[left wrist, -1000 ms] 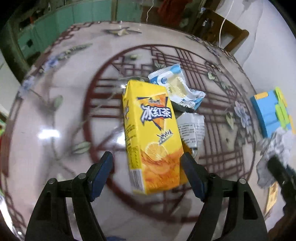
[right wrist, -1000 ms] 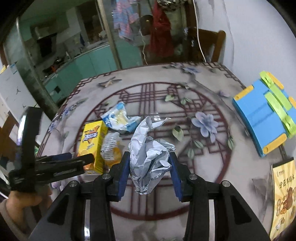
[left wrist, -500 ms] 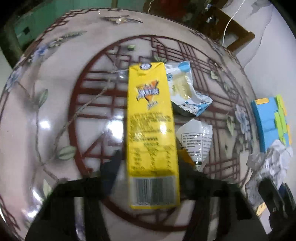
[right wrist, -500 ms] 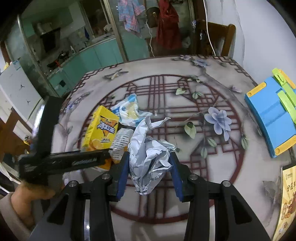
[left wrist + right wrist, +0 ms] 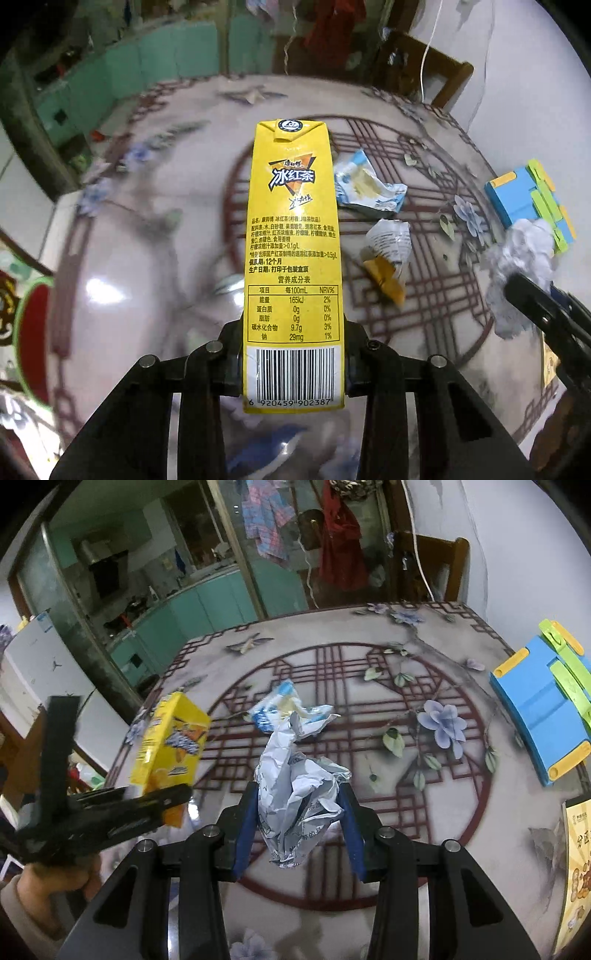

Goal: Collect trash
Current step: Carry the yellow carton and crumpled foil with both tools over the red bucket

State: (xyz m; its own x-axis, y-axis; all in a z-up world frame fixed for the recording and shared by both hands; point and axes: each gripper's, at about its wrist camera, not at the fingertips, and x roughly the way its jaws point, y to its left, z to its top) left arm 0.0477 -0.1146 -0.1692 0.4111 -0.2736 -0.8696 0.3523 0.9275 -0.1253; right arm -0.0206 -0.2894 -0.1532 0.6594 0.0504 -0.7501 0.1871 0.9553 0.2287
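Left tool (image 5: 293,365) is clamped on the carton (image 5: 293,258), lifted off the tabletop (image 5: 461,812), long axis pointing straight ahead. Right tool (image 5: 297,821) pinches crumpled paper (image 5: 299,794). Both wrappers (image 5: 369,186) lie nearer the left tool.

Black right gripper (image 5: 300,819) with blue-padded jaws, silver screws; bare-skinned hand (image 5: 55,882).

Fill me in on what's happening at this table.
A person is clearing trash with a pair of tongs in each hand. The left tongs grip a yellow tea carton, lifted off the table. The right tongs hold crumpled paper. A blue-white wrapper and a torn packet remain lying there.
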